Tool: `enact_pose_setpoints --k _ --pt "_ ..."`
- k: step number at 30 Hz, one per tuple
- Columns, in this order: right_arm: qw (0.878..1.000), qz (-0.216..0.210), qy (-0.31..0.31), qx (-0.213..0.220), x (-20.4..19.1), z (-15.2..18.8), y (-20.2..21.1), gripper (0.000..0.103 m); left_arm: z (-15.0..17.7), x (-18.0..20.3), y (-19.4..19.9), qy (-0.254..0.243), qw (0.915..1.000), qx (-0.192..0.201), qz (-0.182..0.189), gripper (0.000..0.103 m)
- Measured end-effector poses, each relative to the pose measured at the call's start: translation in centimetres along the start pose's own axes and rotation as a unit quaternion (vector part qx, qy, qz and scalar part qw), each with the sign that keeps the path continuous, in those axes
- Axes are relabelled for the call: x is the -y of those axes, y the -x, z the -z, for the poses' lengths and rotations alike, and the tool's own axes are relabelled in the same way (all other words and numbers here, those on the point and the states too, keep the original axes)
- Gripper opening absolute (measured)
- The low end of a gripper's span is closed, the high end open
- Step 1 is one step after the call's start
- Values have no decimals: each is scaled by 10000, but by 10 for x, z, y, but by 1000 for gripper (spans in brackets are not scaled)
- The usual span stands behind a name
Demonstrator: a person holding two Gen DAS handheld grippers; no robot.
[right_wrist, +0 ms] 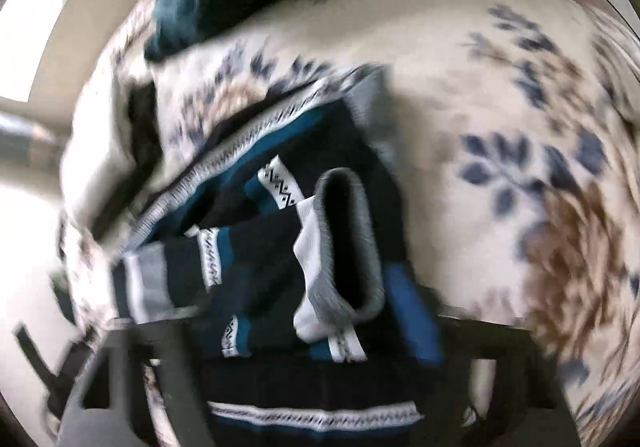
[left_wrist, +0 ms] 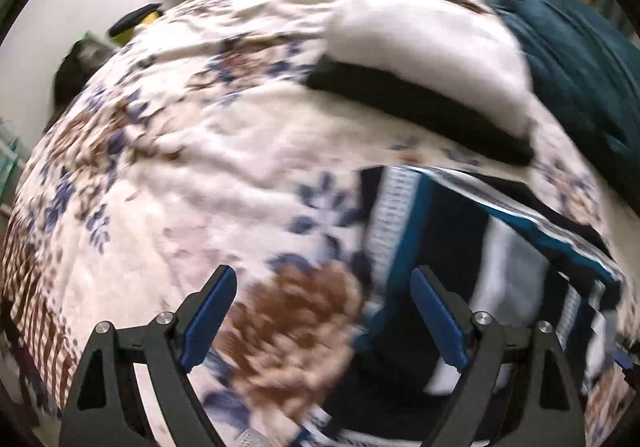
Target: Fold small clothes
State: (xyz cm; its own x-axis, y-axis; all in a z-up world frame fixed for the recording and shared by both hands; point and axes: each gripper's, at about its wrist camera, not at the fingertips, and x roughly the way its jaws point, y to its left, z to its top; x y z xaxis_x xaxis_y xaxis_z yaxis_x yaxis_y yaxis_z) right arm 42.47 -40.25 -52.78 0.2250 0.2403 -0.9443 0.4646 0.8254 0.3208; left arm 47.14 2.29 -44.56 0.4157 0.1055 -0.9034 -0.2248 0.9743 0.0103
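Striped sweater [left_wrist: 460,247] beside open left gripper [left_wrist: 324,311]

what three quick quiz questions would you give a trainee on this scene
1. True or false: the left tongs are open.
2. What lies on the black folded garment? A: a white garment; B: a red sock; C: a yellow towel.
3. Fill in: the striped sweater lies on a ___-patterned blanket.
Key: 1 true; 2 A; 3 floral.
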Motion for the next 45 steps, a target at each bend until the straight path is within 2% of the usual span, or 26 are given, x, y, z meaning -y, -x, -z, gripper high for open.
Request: enact_pose_setpoints --k 1,4,6,7,9,11,13,14,17,18,19,22,23,26,28,29,31,35,36,37,38,40,44,45 --pt "9998 176 89 0 -6 0 -5 3 0 -4 -3 66 10000 -8 -12 89" --pt "9970 589 236 443 -9 1 12 3 3 -13 -12 338 9994 -104 66 89" --pt "9947 835 90 589 6 -1 23 3 7 -15 -17 391 9989 -206 125 89" --pt "9936 1005 62 504 14 -2 21 3 8 -15 -21 328 9991 -189 168 89" --pt "9943 1057 102 104 21 -4 10 3 13 -16 -29 330 9986 -317 248 89" --pt "9939 1024 94 -390 18 -7 -1 9 18 -15 -37 374 9976 -457 374 89" --pt "9907 1278 221 -404 7 -8 4 30 22 -14 -44 437 9964 -545 485 89" --pt "9907 1322 234 -241 -3 -8 13 34 23 -12 -49 437 9960 -596 494 89" --pt "9944 983 381 65 -41 -7 30 49 29 -9 -69 304 9959 -804 292 89" --pt "9951 811 554 67 -63 -8 31 53 34 -7 -77 176 9950 -975 104 89" --pt "9947 670 777 17 -84 -9 28 53 42 -7 -85 35 9935 -1140 -33 89" --pt "9887 342 1434 -256 -149 -11 3 53 62 -11 -77 -162 9930 -1168 -50 89" --pt "9859 205 1622 -353 -169 -12 -7 53 64 -13 -73 -84 9928 -1196 9 89" --pt "9721 -210 2234 -684 -231 -16 -45 53 62 -33 -55 726 9900 -1139 411 89" --pt "9563 -378 2717 -1009 -272 -16 -77 53 55 -42 -50 1243 9842 -990 782 89" --pt "9476 -465 2919 -1213 -288 -15 -93 53 52 -43 -51 1341 9825 -962 862 89" --pt "9339 -383 3217 -1514 -309 -13 -116 53 43 -35 -57 1333 9803 -908 1142 89" --pt "9091 -325 3610 -2052 -332 -1 -149 53 33 -13 -67 941 9829 -874 1318 85" --pt "9048 -337 3747 -1992 -336 1 -149 44 31 -8 -71 820 9854 -832 1240 85" --pt "8998 -357 3920 -1880 -341 4 -145 10 31 -5 -74 736 9868 -822 1187 85" --pt "8986 -360 3983 -1806 -343 5 -143 3 30 -3 -75 719 9871 -810 1179 85" --pt "9029 -260 4016 -1507 -344 3 -134 3 33 -5 -77 700 9883 -767 1120 85" --pt "9217 128 3765 -927 -335 -14 -120 3 39 -4 -81 672 9889 -788 1062 85" --pt "9221 122 3739 -995 -334 -17 -121 3 39 -6 -81 560 9865 -1185 980 85"
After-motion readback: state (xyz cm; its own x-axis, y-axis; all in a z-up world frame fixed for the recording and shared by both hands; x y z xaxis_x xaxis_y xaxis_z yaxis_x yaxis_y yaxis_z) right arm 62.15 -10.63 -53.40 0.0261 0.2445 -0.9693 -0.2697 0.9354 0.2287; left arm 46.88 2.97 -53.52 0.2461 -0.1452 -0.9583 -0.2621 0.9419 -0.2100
